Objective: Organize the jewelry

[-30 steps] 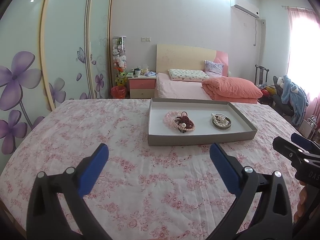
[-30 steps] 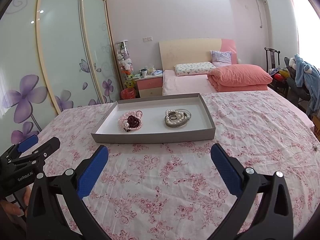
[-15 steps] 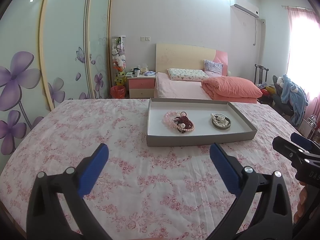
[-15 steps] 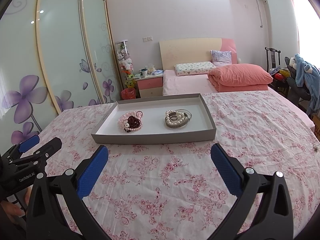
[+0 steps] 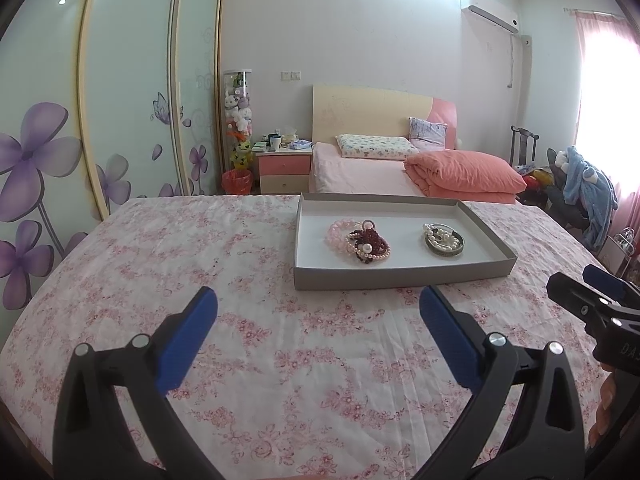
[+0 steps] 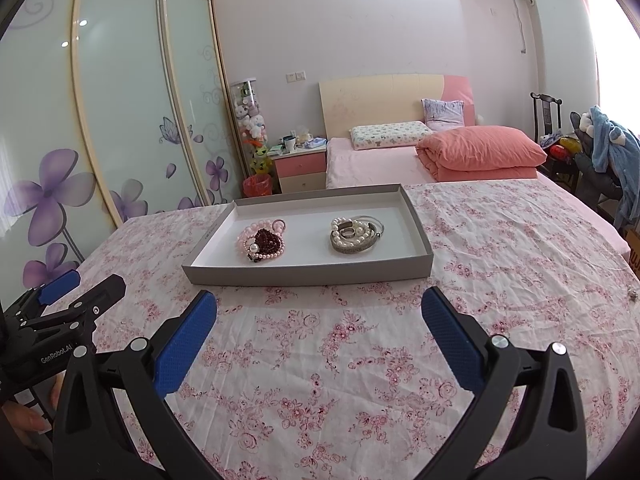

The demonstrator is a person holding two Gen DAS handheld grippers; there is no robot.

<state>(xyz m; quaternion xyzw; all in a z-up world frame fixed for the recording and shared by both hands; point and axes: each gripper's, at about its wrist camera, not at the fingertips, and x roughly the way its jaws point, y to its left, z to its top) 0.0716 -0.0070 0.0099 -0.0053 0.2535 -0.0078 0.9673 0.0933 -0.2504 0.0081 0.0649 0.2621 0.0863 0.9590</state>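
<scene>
A shallow grey tray (image 5: pixel 400 276) (image 6: pixel 312 276) lies on the pink floral cloth. In it, a heap of pink, pearl and dark red bead bracelets (image 5: pixel 360 240) (image 6: pixel 262 242) lies at the left. A heap of pearls, a ring and metal bangles (image 5: pixel 443 239) (image 6: pixel 355 234) lies at the right. My left gripper (image 5: pixel 318 316) is open and empty, short of the tray's front wall. My right gripper (image 6: pixel 320 316) is open and empty, also short of the tray. Each gripper shows at the edge of the other's view: the right one (image 5: pixel 592 300), the left one (image 6: pixel 76 300).
The floral cloth (image 5: pixel 200 260) covers a wide surface around the tray. Behind it stand a bed with an orange quilt (image 5: pixel 464 172), a pink nightstand (image 5: pixel 284 168) and sliding wardrobe doors (image 5: pixel 120 120) at the left. A small metal item (image 6: pixel 633 297) lies on the cloth at far right.
Both views have shifted very slightly; the tray sits a touch lower and closer in the frames. Both grippers stay open and empty.
</scene>
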